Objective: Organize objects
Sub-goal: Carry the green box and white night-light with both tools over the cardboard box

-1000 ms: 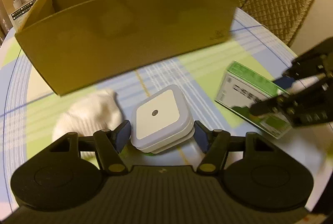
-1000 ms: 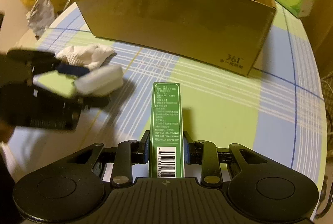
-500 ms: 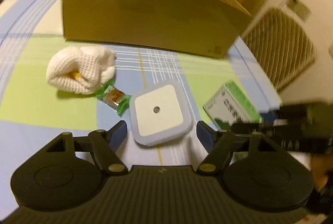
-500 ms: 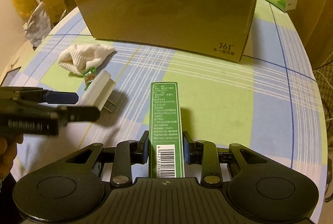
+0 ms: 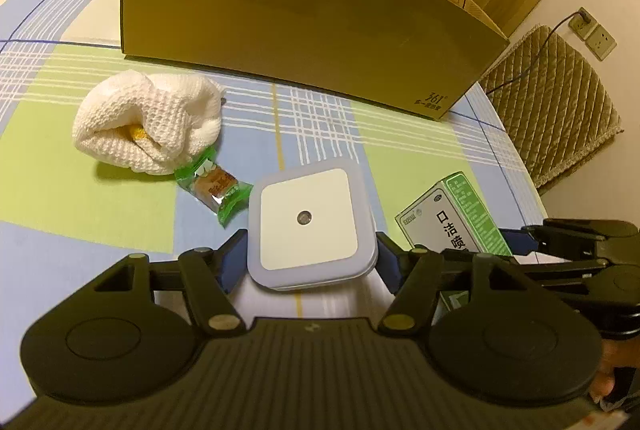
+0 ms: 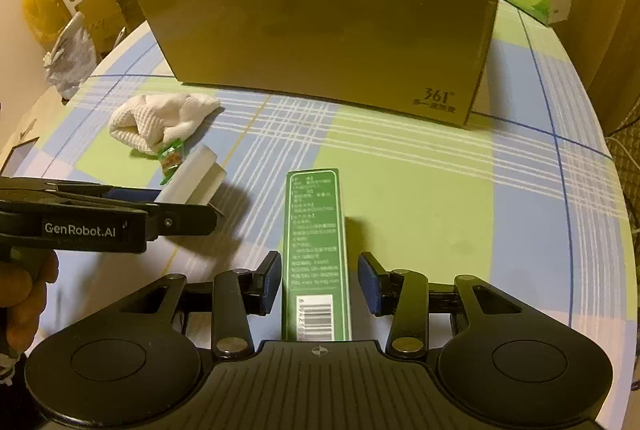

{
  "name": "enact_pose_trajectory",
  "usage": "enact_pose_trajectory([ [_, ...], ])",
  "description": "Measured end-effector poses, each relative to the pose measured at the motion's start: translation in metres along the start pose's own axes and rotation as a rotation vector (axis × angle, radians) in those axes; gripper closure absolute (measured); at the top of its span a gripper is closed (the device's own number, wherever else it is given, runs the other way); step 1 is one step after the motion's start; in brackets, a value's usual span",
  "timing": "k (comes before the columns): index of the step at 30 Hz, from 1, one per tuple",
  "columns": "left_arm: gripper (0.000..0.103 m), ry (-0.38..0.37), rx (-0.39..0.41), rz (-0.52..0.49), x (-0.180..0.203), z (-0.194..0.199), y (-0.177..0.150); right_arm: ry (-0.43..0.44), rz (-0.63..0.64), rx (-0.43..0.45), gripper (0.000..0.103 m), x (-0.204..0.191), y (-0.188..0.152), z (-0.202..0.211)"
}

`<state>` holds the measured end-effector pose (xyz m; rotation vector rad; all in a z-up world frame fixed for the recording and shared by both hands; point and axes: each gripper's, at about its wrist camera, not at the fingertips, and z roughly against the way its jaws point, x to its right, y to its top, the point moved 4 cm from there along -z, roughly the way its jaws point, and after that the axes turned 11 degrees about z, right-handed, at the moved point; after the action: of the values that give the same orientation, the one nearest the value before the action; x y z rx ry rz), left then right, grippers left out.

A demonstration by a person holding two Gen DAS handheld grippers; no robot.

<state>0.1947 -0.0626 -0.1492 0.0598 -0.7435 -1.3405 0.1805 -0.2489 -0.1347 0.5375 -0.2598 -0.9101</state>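
Cardboard box wall blocks fwd path; tablecloth free on right.

Ahead of you the cardboard box stands across the table. Before its left part lies the knitted cloth, the wrapped snack touching its near edge. The night light sits just right of the snack, the carton further right.
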Motion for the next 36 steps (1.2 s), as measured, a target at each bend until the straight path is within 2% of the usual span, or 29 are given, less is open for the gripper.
enact_pose_trajectory([
  [6, 0.042, 0.022, 0.0, -0.056, 0.005, 0.002, -0.002, -0.018, 0.036, -0.044, 0.063, -0.007, 0.001, -0.011],
  [8, 0.043, 0.031, 0.004, -0.076, 0.007, 0.004, -0.004, -0.027, 0.035, -0.053, 0.068, -0.008, 0.0, -0.013],
  [9, 0.043, 0.033, 0.004, -0.081, 0.008, 0.005, -0.005, -0.043, 0.042, -0.058, 0.075, -0.009, -0.001, -0.014],
  [12, 0.043, 0.038, 0.011, -0.089, 0.01, 0.012, -0.008, -0.048, 0.035, -0.059, 0.075, -0.009, -0.003, -0.011],
  [24, 0.043, 0.094, 0.074, -0.143, 0.025, 0.059, -0.003, -0.06, -0.026, 0.04, 0.075, -0.016, 0.007, 0.041],
  [36, 0.042, 0.124, 0.103, -0.175, 0.038, 0.095, -0.012, -0.059, -0.036, 0.081, 0.075, -0.034, 0.008, 0.076],
])
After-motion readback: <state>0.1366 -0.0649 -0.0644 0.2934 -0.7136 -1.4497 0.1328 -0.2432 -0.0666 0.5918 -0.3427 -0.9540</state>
